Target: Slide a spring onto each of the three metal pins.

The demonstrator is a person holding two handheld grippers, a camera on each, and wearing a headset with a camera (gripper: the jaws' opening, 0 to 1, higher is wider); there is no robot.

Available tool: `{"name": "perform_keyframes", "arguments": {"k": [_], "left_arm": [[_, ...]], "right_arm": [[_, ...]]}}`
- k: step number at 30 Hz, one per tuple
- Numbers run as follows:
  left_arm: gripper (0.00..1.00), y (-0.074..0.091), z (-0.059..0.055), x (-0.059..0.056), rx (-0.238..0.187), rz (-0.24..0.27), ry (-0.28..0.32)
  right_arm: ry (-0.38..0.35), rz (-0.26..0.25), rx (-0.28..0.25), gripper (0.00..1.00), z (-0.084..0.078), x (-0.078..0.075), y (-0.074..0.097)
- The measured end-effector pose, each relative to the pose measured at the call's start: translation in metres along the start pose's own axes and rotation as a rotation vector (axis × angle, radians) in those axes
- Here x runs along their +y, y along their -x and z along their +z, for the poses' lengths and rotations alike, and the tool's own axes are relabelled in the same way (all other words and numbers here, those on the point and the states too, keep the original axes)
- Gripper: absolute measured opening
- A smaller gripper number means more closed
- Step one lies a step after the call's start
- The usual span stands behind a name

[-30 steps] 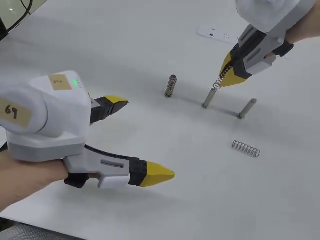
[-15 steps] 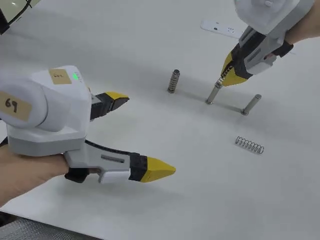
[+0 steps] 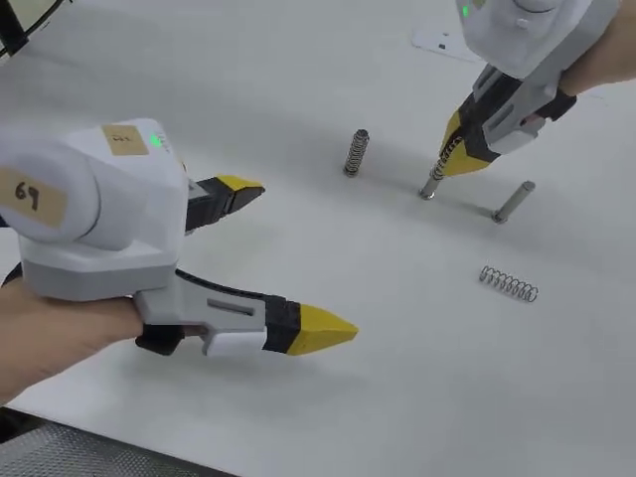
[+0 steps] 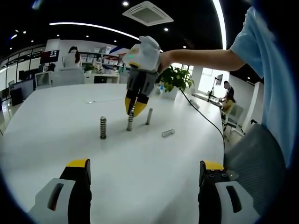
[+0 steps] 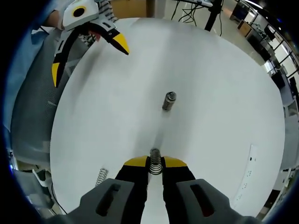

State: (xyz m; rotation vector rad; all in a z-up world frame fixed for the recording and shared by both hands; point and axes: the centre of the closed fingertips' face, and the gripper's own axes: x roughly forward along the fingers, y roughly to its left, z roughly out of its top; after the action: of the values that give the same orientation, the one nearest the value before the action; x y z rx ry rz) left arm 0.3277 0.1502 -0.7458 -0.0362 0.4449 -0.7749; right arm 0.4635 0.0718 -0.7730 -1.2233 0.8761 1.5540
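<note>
Spring [image 5: 154, 166] between right gripper [image 5: 155, 161] jaws, over pin [image 3: 430, 187].

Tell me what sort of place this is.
Probably an open-plan office or lab: a long white table, a ceiling air vent among strip lights, and a potted plant behind.

Bright, even overhead light, soft shadows on the plain white surface [image 3: 417, 397], glaring white ceiling light strips [image 4: 218, 21], fisheye-bent edges
</note>
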Motion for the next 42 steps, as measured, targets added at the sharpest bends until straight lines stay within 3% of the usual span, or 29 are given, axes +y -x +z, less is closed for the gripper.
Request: {"name": "perform_keyframes", "arguments": {"k": [15, 38, 42], "left_arm": [[0.94, -0.001, 0.002, 0.003, -0.006, 0.003, 0.012], [0.93, -0.001, 0.0, 0.003, 0.0, 0.002, 0.017], [0.93, -0.001, -0.002, 0.003, 0.004, 0.002, 0.017]], "right_arm": [[0.001, 0.027, 0.014, 0.08, 0.002, 0.001, -0.023], [-0.001, 0.022, 0.005, 0.09, 0.002, 0.002, -0.022], [-0.003, 0.02, 0.001, 0.18, 0.001, 0.001, -0.026]]}}
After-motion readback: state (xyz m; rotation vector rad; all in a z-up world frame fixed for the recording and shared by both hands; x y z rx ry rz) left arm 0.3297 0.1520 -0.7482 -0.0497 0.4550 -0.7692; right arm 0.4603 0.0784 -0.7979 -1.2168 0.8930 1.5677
